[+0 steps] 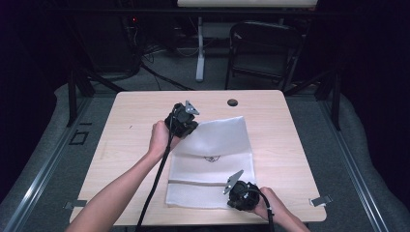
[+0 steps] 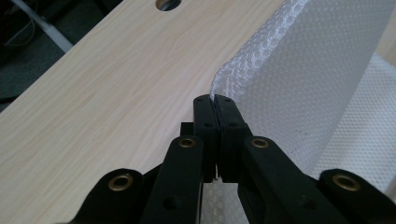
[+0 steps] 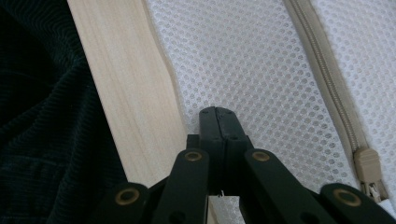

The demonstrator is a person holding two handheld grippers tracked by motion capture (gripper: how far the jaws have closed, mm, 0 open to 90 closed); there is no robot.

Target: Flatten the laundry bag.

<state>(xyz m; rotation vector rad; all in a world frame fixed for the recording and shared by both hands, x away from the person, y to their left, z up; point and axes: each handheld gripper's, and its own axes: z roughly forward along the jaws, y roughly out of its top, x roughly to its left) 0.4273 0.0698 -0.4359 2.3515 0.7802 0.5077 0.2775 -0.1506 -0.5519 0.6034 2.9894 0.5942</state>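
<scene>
Mesh bag (image 1: 212,159), white with a beige zipper (image 3: 327,79), lies across the middle of the pale wooden counter (image 1: 130,140), one far corner lifted and folded toward the centre. The left tool (image 2: 215,100) is clamped on that raised corner, jaws pressed together with the netting pinched between them. The right tool (image 3: 217,112), jaws together, rests at the bag's near edge by the counter's front; whether it pinches the mesh is unclear.

Mesh bag's (image 1: 212,159) small print (unreadable)
</scene>
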